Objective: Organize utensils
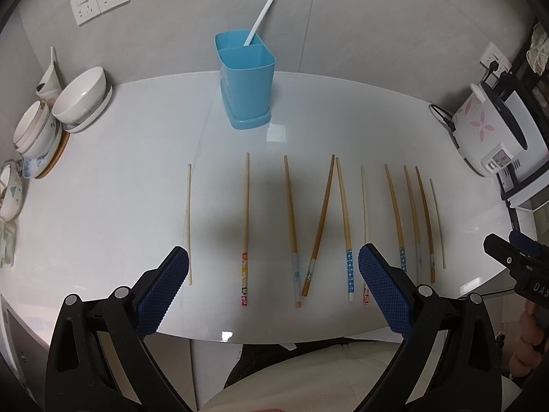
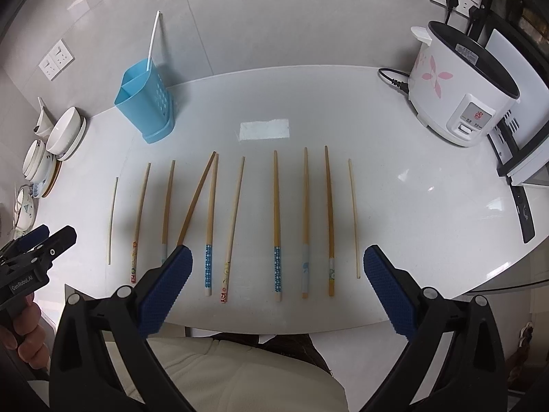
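Several chopsticks (image 1: 291, 230) (image 2: 276, 223) lie side by side in a row across the white table, tips pointing away from me; two of them cross at their far ends (image 2: 214, 158). A blue two-compartment holder (image 1: 245, 79) (image 2: 145, 103) stands behind the row with one white chopstick (image 1: 262, 15) (image 2: 152, 39) leaning in its rear compartment. My left gripper (image 1: 274, 271) hangs open above the near table edge, over the left half of the row. My right gripper (image 2: 278, 271) is open as well, over the right half, nothing between its fingers.
Stacked white bowls and plates (image 1: 82, 98) (image 2: 65, 130) sit at the left edge. A white rice cooker (image 2: 463, 82) (image 1: 487, 130) with its cord stands at the right. The person's lap lies below the table's near edge. The table (image 2: 411, 206) has bare surface right of the row.
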